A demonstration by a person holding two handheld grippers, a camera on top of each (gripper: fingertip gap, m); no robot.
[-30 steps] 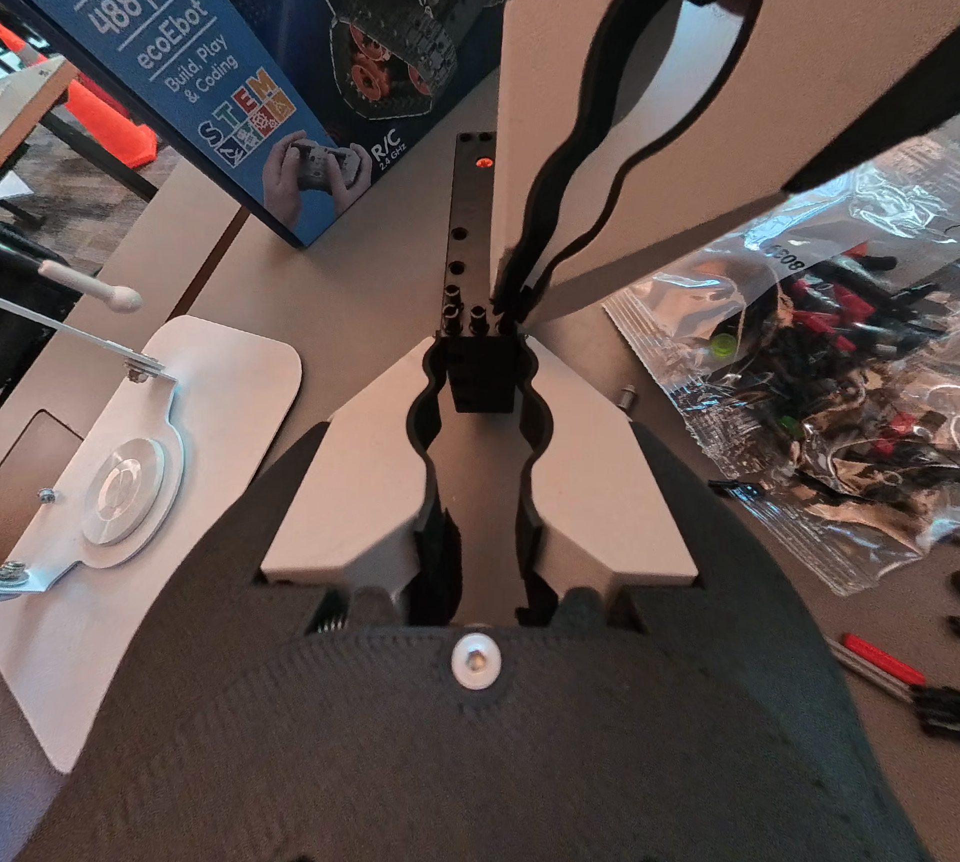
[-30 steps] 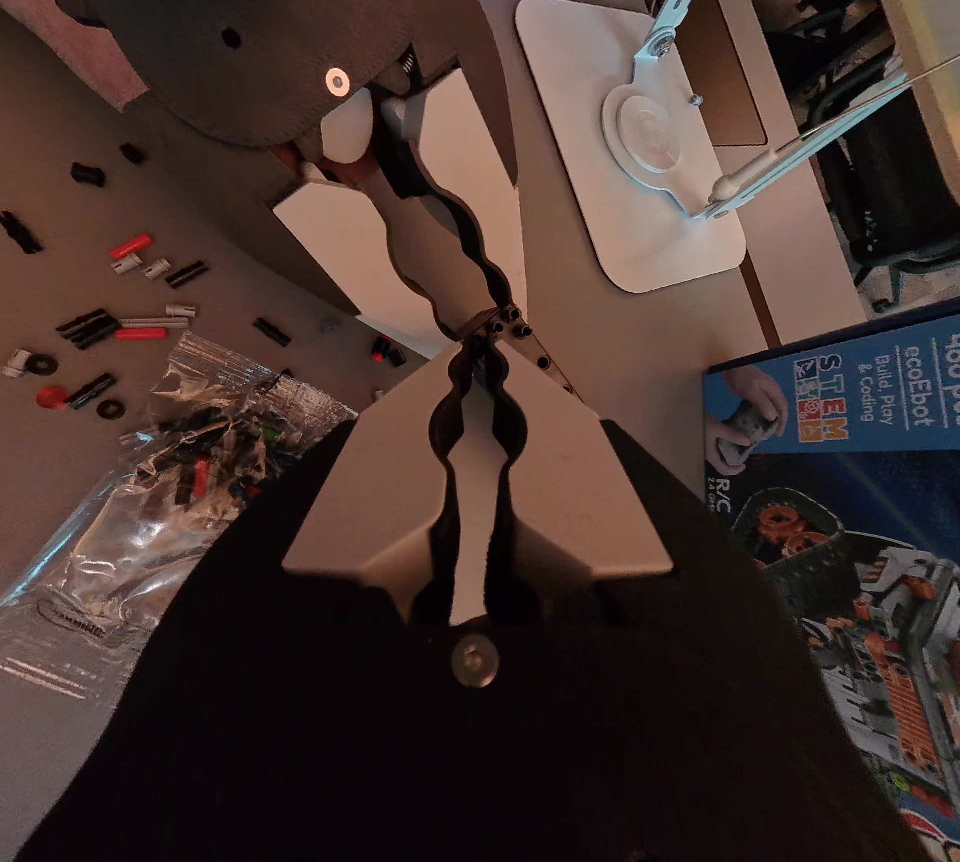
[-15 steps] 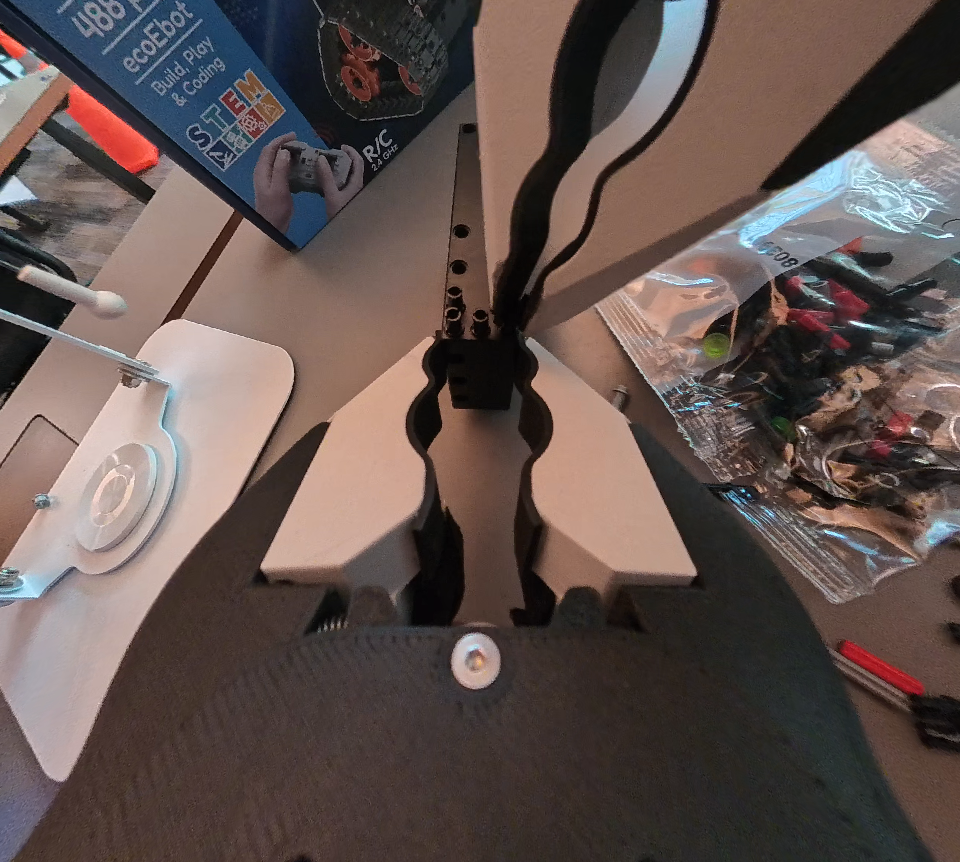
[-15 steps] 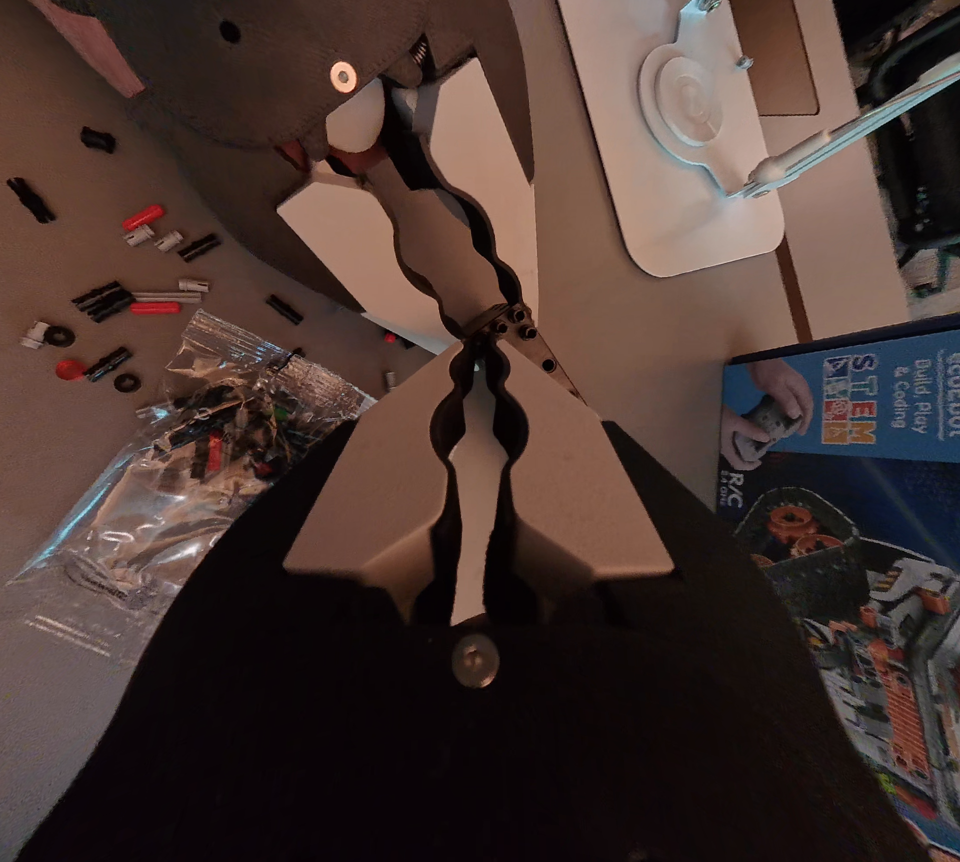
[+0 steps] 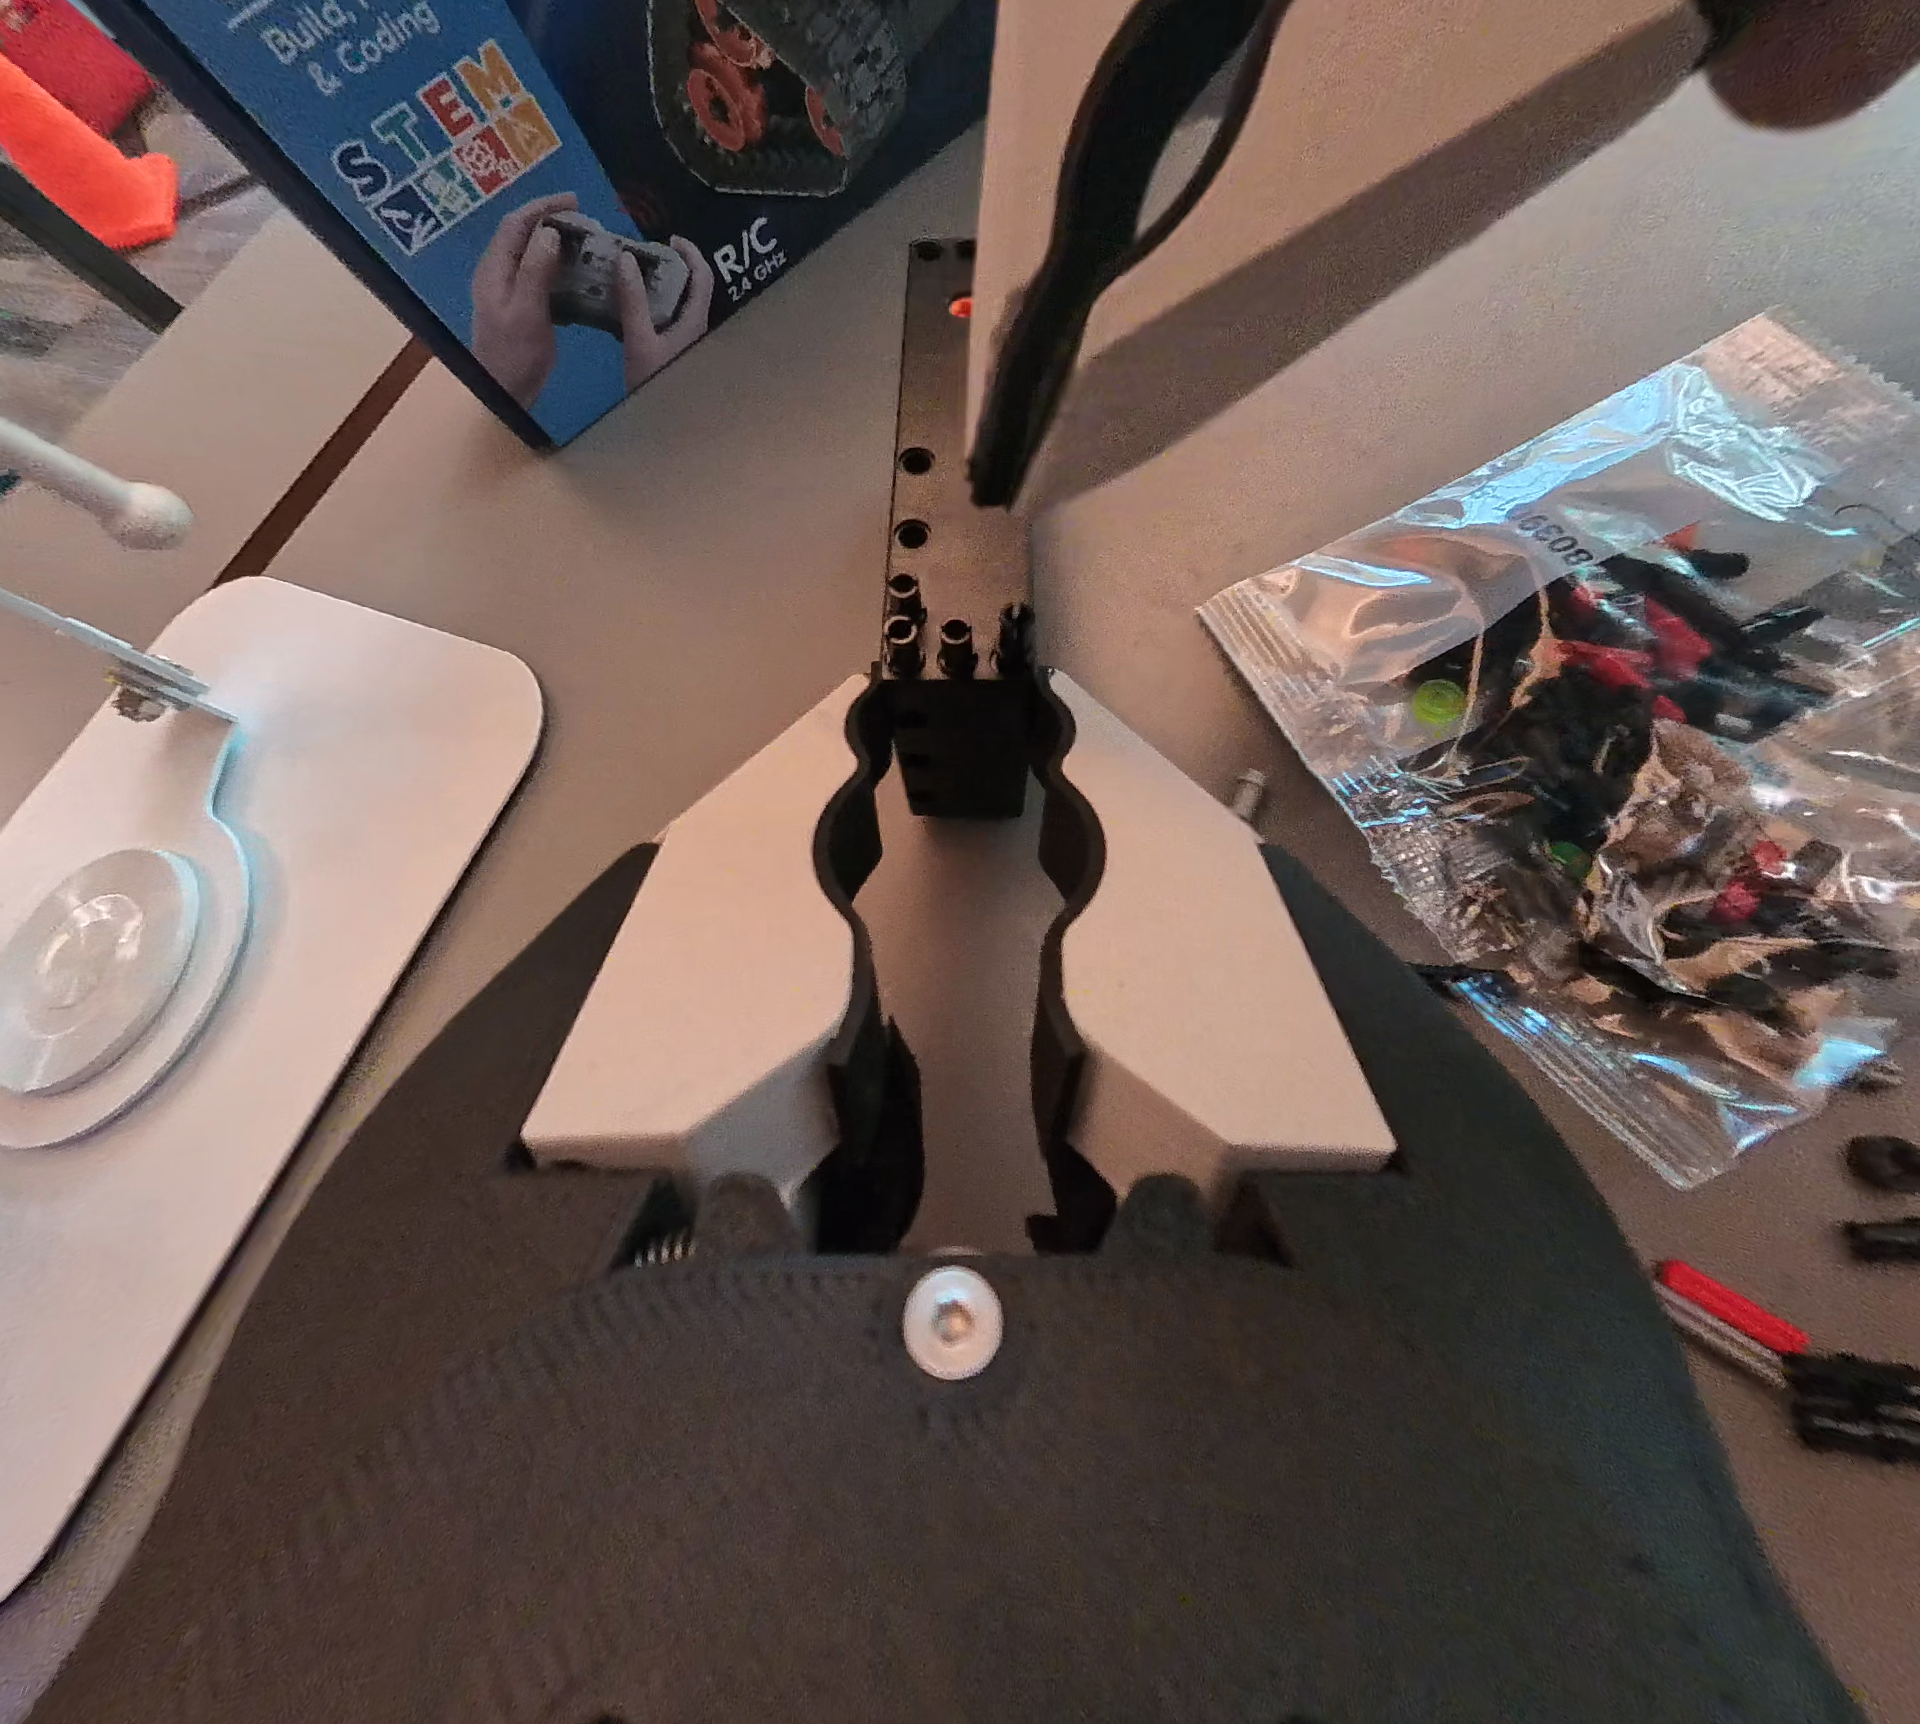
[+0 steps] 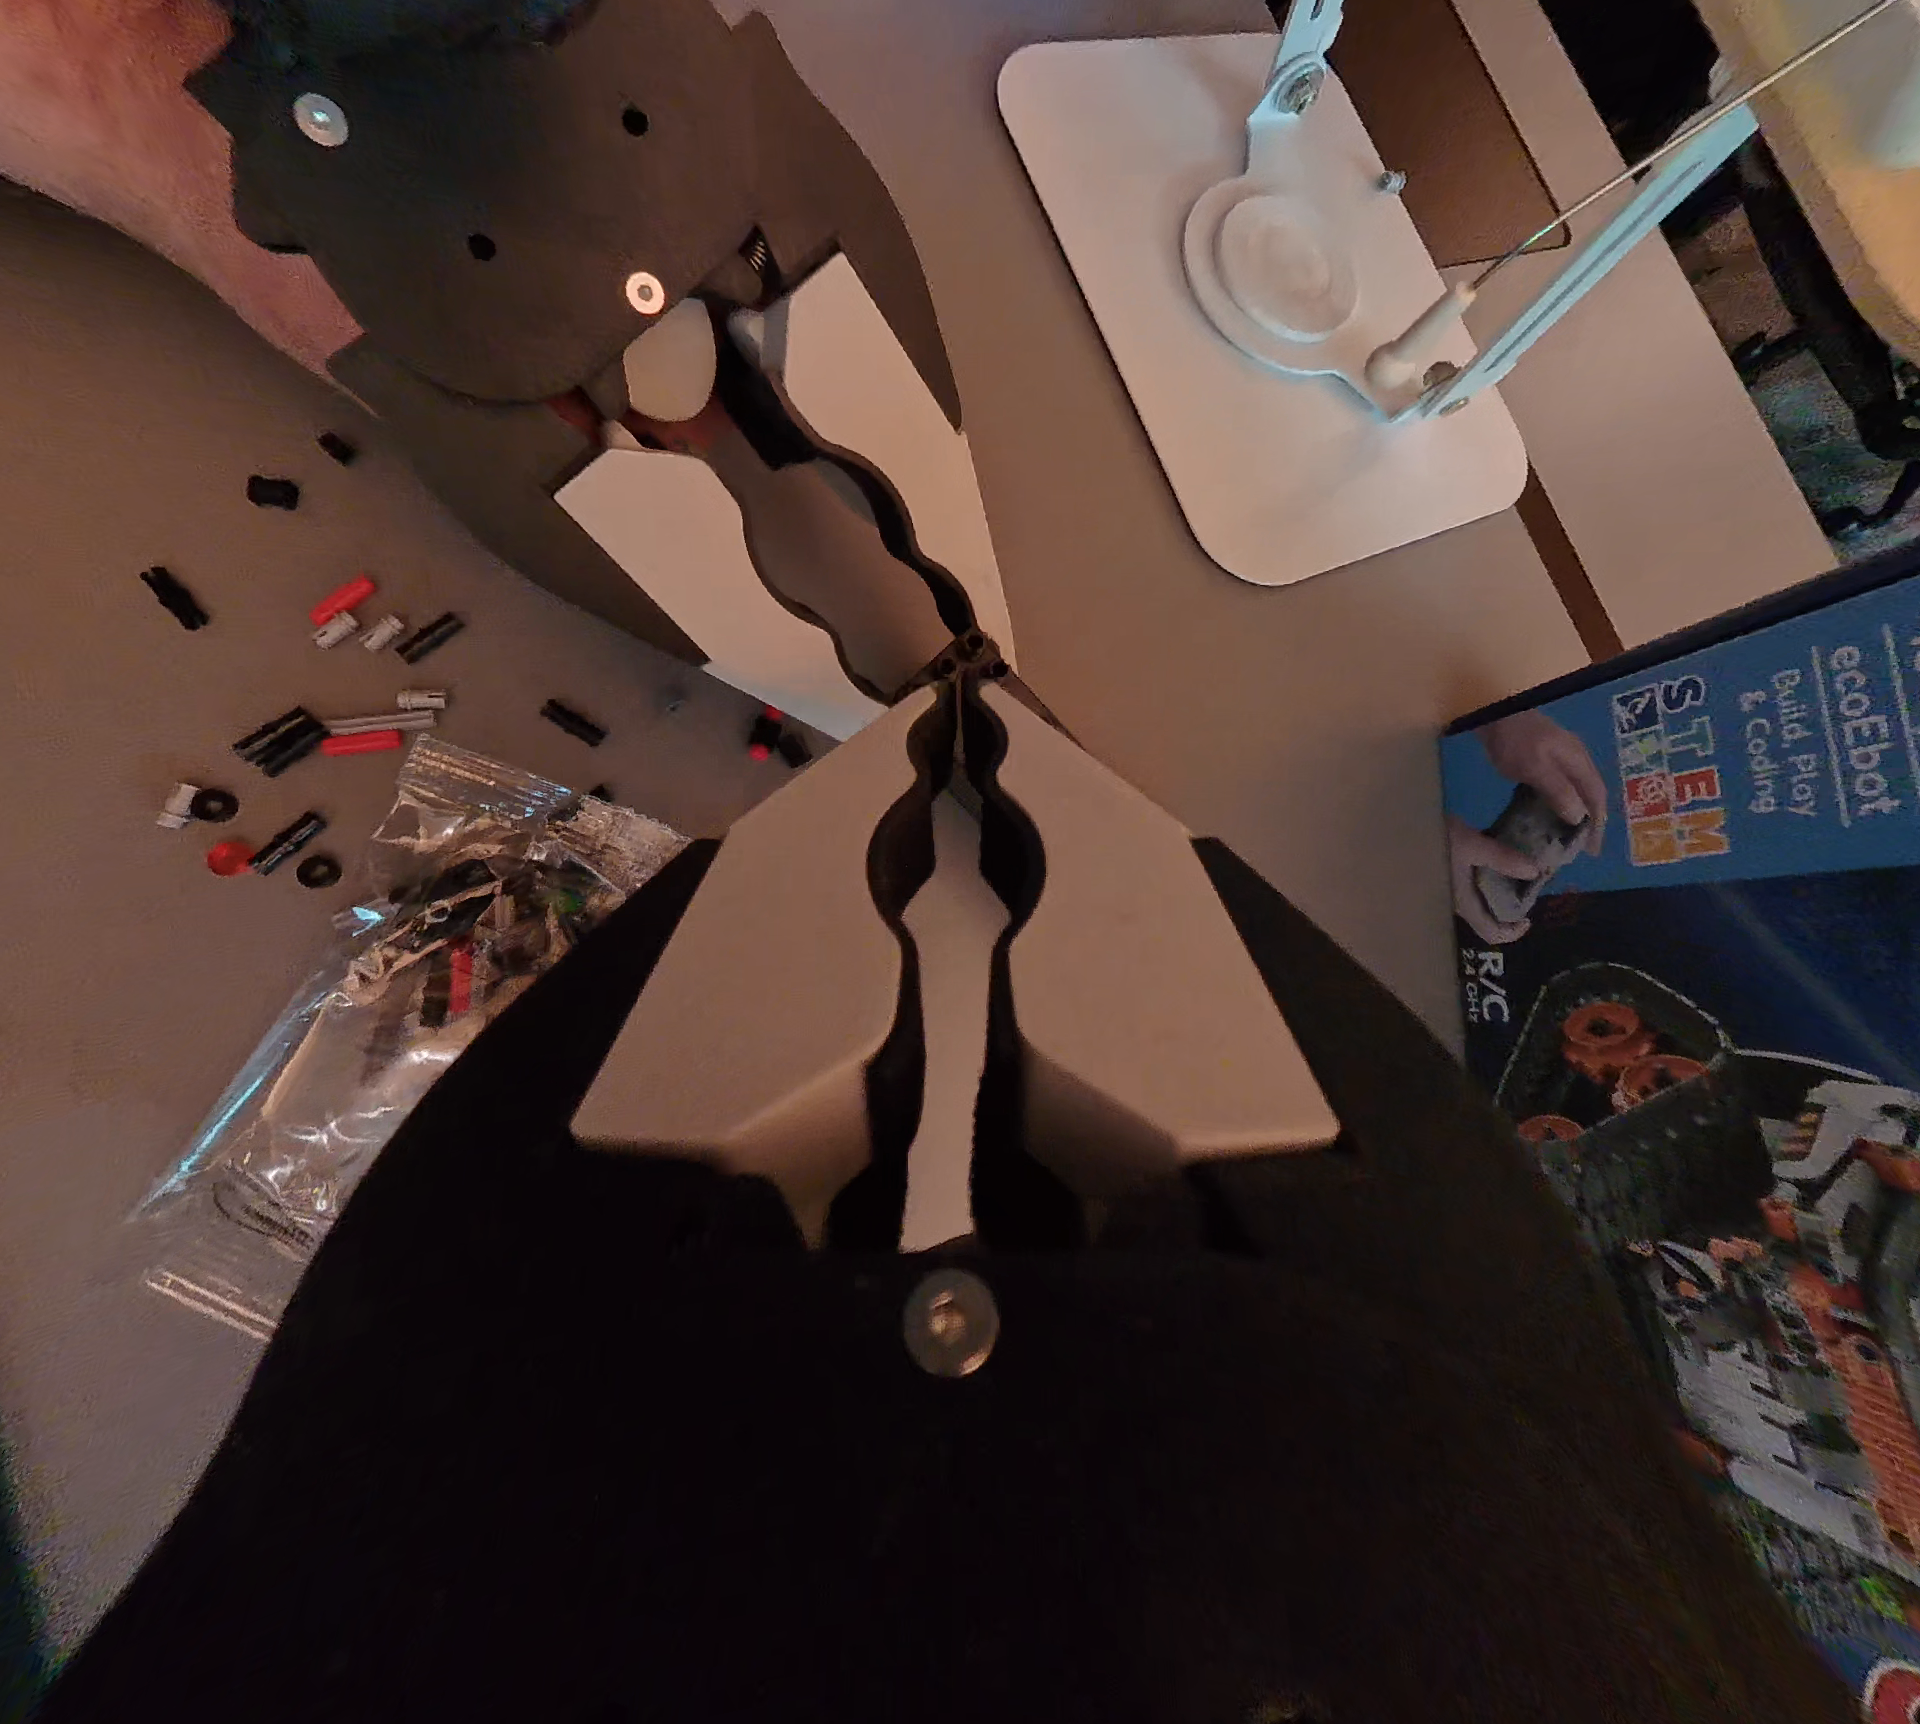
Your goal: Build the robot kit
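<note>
At 9 o'clock a white lamp base (image 5: 312, 791) sits on the worktop (image 5: 727, 531), and a blue toy box (image 5: 416, 116) stands at 11. In the middle, the left gripper (image 5: 956, 698) points to 12, low and flat. Its jaws pinch the near end of a long black beam (image 5: 935, 427) with holes and little pegs. The right gripper (image 5: 997, 469) leans in from 1 o'clock, jaws pressed together with nothing seen between them, tips just over the beam. A clear bag of parts (image 5: 1610, 791) lies at 3.
</note>
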